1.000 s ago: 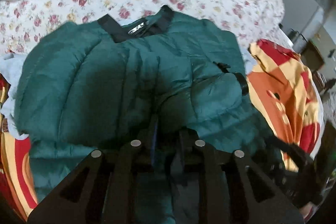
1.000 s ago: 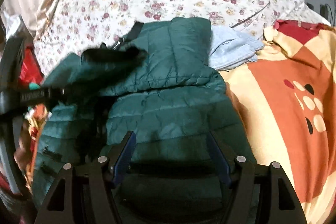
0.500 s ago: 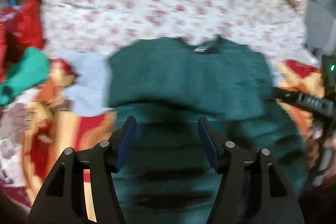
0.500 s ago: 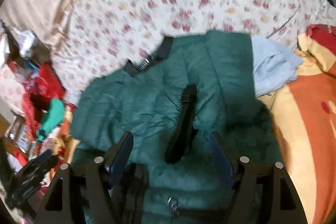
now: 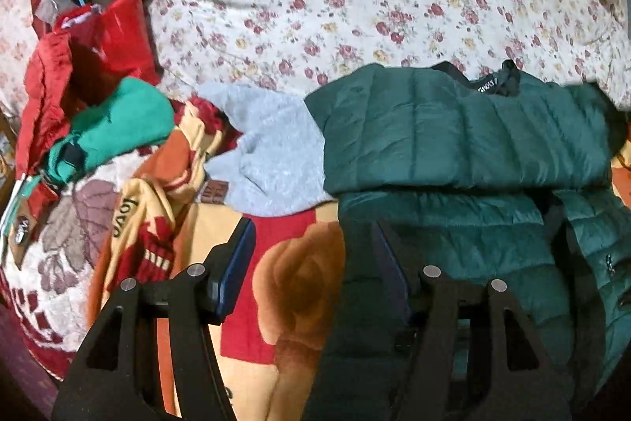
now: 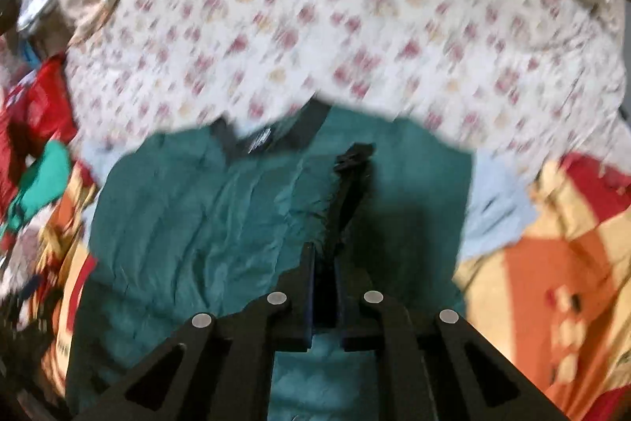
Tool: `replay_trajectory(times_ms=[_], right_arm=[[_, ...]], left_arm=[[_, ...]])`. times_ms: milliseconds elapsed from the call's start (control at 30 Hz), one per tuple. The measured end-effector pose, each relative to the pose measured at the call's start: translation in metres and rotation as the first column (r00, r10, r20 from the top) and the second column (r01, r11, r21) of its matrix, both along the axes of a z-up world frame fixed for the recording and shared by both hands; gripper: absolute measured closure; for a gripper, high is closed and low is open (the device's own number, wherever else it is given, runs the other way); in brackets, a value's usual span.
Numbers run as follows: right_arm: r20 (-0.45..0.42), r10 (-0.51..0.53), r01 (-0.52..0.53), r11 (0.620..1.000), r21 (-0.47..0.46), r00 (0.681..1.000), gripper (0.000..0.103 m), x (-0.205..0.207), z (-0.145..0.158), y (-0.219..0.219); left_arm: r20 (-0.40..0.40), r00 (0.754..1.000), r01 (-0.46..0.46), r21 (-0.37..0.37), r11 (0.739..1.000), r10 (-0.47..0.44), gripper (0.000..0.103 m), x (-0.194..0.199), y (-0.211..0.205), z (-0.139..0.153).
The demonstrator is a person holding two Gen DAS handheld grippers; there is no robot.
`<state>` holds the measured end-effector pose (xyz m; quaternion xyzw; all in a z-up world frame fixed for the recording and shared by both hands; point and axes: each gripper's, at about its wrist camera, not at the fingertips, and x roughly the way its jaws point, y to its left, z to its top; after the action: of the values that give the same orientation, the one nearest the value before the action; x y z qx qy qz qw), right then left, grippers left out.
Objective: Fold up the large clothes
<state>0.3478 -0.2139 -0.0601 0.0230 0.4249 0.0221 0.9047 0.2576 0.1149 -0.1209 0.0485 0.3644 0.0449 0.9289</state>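
Observation:
A dark green quilted jacket (image 5: 465, 137) lies on the bed with its black collar (image 5: 493, 85) at the far side and its upper part folded over the body. My left gripper (image 5: 311, 255) stands open over the jacket's left edge and the patterned blanket, with nothing between its fingers. In the blurred right wrist view the jacket (image 6: 197, 223) fills the middle. My right gripper (image 6: 324, 253) is shut on the sleeve's black cuff (image 6: 351, 184), which runs as a dark strip from the jaws toward the collar.
A grey fleece garment (image 5: 272, 152) lies left of the jacket on a red, orange and yellow blanket (image 5: 299, 263). Red and bright green clothes (image 5: 118, 121) are heaped at far left. The floral bedsheet (image 5: 355, 6) stretches behind. A light blue garment (image 6: 497, 208) lies right of the jacket.
My left gripper let go of the jacket, opened and swung left to its edge. My right gripper closed on the black cuff that lay between its open fingers and rose.

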Motion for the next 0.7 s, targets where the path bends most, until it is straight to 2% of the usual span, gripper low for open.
replay_trajectory(times_ms=[133, 300, 400, 500, 567, 600, 633, 700], right_arm=[[-0.01, -0.096, 0.095, 0.995, -0.032, 0.995, 0.096, 0.04, -0.002, -0.019], [-0.122, -0.194, 0.187, 0.98, -0.064, 0.973, 0.096, 0.074, -0.059, -0.041], [-0.143, -0.223, 0.226, 0.974, 0.007, 0.964, 0.096, 0.074, -0.088, -0.056], [-0.13, -0.229, 0.24, 0.968, 0.077, 0.965, 0.095, 0.068, -0.086, -0.062], [-0.118, -0.211, 0.23, 0.956, 0.181, 0.97, 0.094, 0.059, -0.073, -0.07], [-0.105, -0.21, 0.229, 0.947, 0.226, 0.972, 0.085, 0.053, -0.066, -0.074], [-0.095, -0.21, 0.228, 0.939, 0.259, 0.973, 0.062, 0.048, -0.062, -0.078], [-0.049, -0.211, 0.215, 0.911, 0.351, 0.976, 0.037, 0.032, -0.048, -0.087]], left_arm=[[-0.01, 1.0, 0.005, -0.004, 1.0, -0.005, 0.042, 0.002, 0.002, -0.002], [-0.046, 0.999, -0.003, -0.051, 0.999, 0.001, 0.042, 0.01, 0.011, -0.008], [-0.075, 0.997, -0.01, -0.061, 0.998, 0.005, 0.042, 0.016, 0.013, -0.014], [-0.103, 0.995, -0.015, -0.088, 0.996, 0.006, 0.042, 0.02, 0.015, -0.018], [-0.117, 0.993, -0.022, -0.117, 0.993, 0.008, 0.042, 0.021, 0.019, -0.019], [-0.117, 0.993, -0.027, -0.131, 0.991, 0.011, 0.042, 0.021, 0.021, -0.019], [-0.116, 0.993, -0.03, -0.137, 0.99, 0.014, 0.042, 0.02, 0.023, -0.018], [-0.106, 0.994, -0.04, -0.15, 0.988, 0.024, 0.042, 0.018, 0.026, -0.016]])
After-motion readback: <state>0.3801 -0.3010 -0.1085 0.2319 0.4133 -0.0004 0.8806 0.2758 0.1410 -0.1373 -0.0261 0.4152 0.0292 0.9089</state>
